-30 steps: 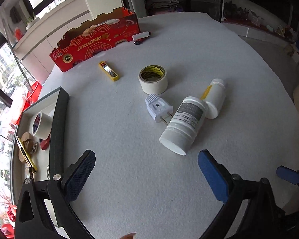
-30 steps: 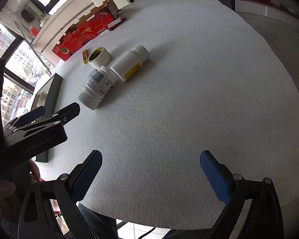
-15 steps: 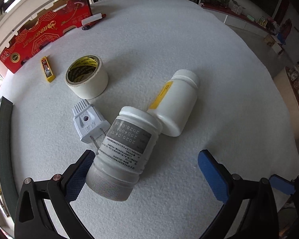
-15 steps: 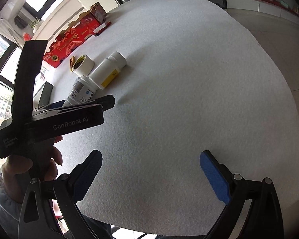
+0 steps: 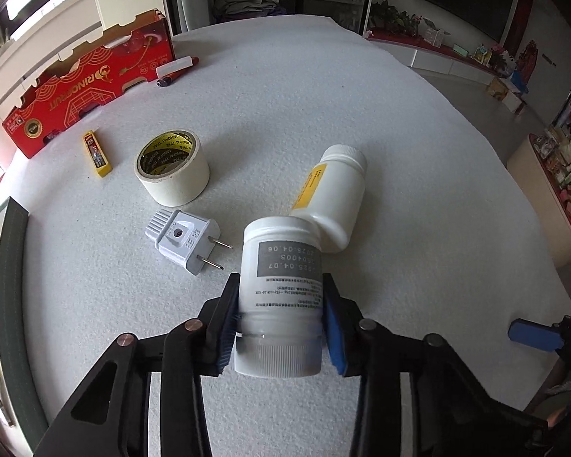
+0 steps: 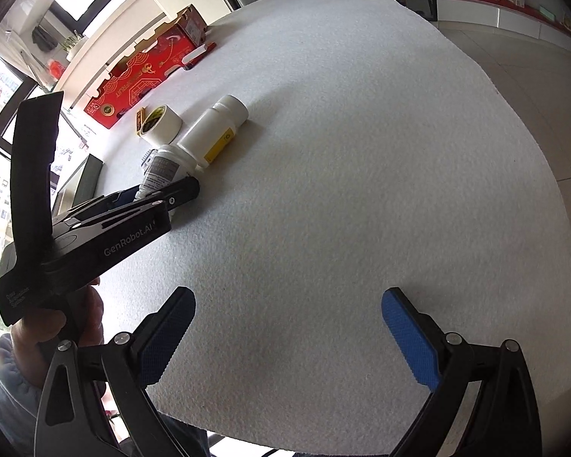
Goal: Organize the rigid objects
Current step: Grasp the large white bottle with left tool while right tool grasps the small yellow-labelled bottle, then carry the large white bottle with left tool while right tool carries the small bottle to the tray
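Between left gripper (image 5: 279, 327) ribbed pads: smooth white cylindrical bottle (image 5: 279, 285) (lying flat).

Left tongs (image 5: 279, 325) clamp the grey-labelled bottle (image 5: 281, 285).

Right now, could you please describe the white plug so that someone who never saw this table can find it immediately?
Start at the red box by the table's far left edge and come nearer, past the tape roll. Just in front of the roll lies the white plug, left of the grey-labelled bottle gripped by the left gripper. Unlike its round neighbours, it is blocky with two metal prongs.
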The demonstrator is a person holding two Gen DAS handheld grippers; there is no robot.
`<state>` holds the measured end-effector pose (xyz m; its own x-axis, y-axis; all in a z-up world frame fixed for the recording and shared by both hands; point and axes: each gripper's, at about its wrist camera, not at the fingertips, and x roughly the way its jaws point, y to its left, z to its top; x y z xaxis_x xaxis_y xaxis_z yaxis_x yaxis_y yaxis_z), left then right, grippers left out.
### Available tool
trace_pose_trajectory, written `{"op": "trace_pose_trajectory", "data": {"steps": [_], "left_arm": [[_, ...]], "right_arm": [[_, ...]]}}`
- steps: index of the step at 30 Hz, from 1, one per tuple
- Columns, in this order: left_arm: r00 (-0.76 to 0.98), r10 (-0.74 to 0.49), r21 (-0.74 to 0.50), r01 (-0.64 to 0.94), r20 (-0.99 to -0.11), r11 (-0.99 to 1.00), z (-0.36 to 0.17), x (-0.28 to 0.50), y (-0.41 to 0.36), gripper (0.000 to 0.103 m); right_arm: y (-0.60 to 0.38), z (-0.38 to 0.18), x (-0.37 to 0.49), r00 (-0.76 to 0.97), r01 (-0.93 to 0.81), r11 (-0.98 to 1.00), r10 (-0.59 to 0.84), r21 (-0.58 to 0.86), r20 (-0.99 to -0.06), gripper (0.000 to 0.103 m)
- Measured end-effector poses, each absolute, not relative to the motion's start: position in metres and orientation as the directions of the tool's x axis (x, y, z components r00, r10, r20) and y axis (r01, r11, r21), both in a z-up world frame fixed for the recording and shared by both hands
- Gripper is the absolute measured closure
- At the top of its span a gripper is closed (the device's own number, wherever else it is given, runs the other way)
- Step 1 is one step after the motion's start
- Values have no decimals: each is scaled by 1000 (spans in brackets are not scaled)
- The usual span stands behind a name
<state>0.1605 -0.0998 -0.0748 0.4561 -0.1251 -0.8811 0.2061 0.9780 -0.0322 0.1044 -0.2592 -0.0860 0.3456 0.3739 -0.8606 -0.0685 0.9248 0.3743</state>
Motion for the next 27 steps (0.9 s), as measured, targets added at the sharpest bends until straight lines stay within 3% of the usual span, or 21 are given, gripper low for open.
{"op": "trace_pose_trajectory", "data": {"steps": [5, 11, 19, 22, 25, 27], "left_arm": [[496, -81, 29, 210, -865, 977, -76, 138, -87, 61], [496, -56, 9, 128, -866, 992, -75, 123, -58, 61], [499, -33, 8, 80, -866, 997, -75, 123, -49, 60], [502, -31, 8, 75, -864, 997, -75, 122, -50, 60], [504, -31, 8, 75, -863, 997, -76, 122, -50, 60], [505, -31, 5, 70, -862, 998, -76, 122, -50, 60]], "right_arm": [[-254, -83, 118, 356, -58, 922, 377, 382, -855, 4], [-227, -79, 164, 372, -26, 904, 405, 427, -835, 4], [-176, -94, 222, 372, -13, 944, 311, 330, -875, 4], [-163, -94, 226, 412, -72, 970, 241, 232, -879, 25], [-162, -92, 221, 438, -115, 984, 171, 133, -883, 63], [-168, -91, 217, 428, -147, 978, 199, 149, -882, 66]]}}
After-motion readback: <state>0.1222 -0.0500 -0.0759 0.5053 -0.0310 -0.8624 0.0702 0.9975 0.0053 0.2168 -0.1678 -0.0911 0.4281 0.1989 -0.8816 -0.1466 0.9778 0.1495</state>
